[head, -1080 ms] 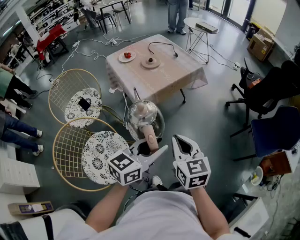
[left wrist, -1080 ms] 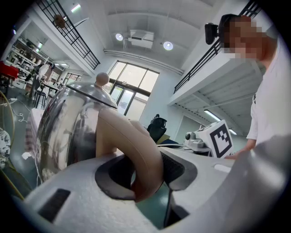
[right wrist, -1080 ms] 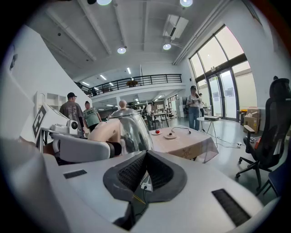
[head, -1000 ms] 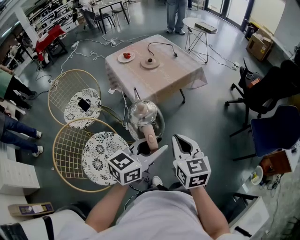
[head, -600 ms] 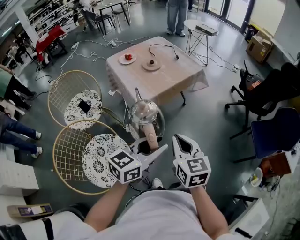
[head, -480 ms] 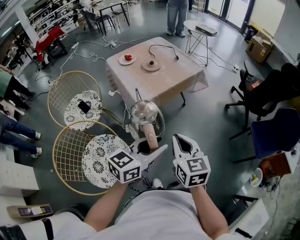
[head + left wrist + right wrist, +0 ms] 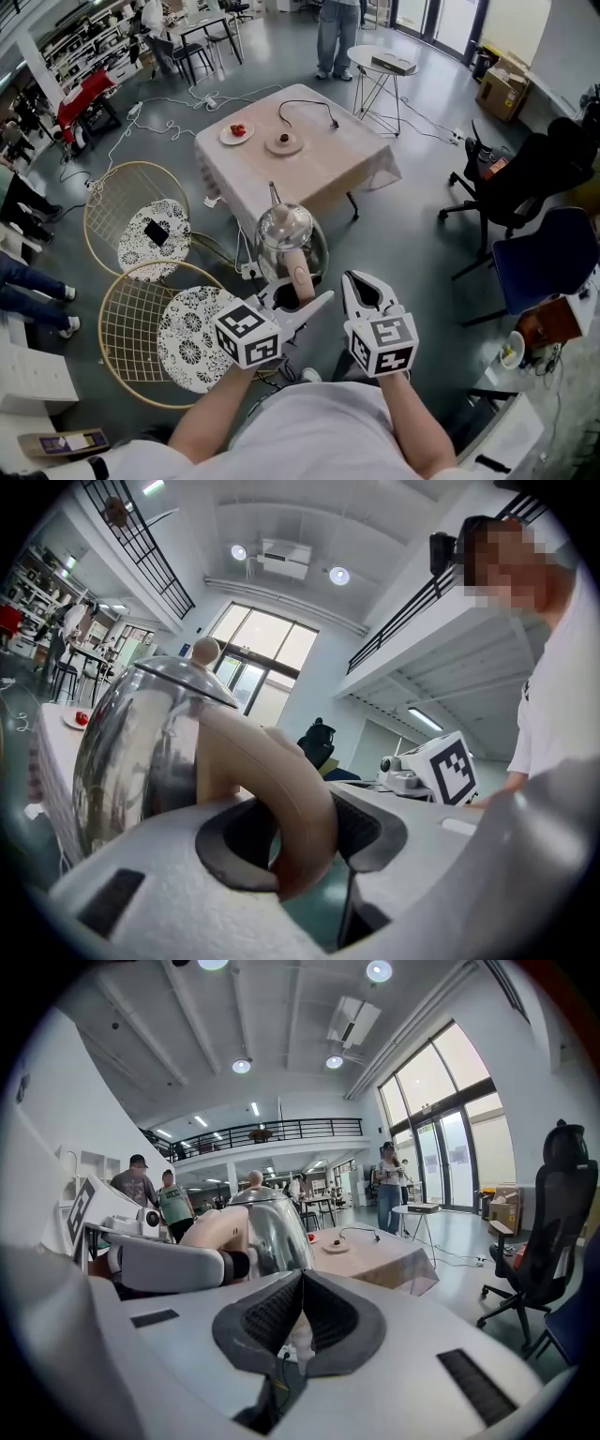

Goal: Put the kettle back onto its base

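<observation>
While the left tool (image 7: 298, 298) clenched the kettle (image 7: 285, 230) by its beige handle (image 7: 300, 279), the right tool (image 7: 364, 292) just beside it was closed w/ nothing btw its jaws. Kettle hung above the floor (image 7: 412, 234), short of the worktop (image 7: 328, 169). Base (image 7: 284, 142) sat well apart on that worktop, near a plate (image 7: 236, 132) w/ red bits.

Silvery kettle (image 7: 284, 228) with beige handle (image 7: 300, 280); chair cushion (image 7: 187, 328) black-and-white, seemingly floral.

Wire chairs (image 7: 131, 314) left, table (image 7: 323, 164) ahead, floor (image 7: 412, 262) open right
</observation>
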`<state>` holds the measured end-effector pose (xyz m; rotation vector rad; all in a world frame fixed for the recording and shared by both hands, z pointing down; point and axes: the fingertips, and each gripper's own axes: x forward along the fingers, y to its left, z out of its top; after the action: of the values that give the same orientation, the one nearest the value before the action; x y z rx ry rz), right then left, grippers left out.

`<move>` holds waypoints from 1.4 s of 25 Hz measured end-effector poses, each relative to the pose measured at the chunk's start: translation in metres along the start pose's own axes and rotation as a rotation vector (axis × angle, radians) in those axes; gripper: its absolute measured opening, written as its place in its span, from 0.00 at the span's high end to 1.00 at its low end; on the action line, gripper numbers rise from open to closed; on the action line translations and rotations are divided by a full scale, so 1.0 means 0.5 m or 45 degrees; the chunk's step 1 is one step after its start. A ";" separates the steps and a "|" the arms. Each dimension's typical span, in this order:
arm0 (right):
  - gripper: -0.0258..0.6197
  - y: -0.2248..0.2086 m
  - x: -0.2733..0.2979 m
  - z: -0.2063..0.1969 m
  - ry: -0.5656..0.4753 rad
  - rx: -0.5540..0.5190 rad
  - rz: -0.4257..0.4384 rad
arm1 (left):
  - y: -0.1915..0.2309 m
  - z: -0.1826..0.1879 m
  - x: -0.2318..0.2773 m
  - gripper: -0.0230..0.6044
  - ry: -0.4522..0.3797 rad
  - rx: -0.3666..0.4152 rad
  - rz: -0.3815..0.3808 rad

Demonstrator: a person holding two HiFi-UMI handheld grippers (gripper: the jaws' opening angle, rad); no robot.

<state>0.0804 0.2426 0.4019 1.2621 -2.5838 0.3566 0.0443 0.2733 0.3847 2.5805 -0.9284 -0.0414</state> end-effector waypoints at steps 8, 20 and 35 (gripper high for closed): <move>0.95 -0.122 0.008 0.017 -0.014 0.003 -0.055 | -0.001 0.021 0.124 0.72 0.000 0.007 -0.066; 0.95 -0.324 0.058 0.042 -0.005 0.050 -0.088 | 0.040 0.050 0.316 0.71 0.036 -0.012 -0.078; 0.95 -0.504 0.115 0.093 -0.008 0.062 -0.005 | 0.084 0.095 0.503 0.71 0.031 -0.031 -0.004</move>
<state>0.2413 0.0350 0.4044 1.2858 -2.5925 0.4185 0.2073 0.0712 0.3829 2.5546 -0.9090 -0.0216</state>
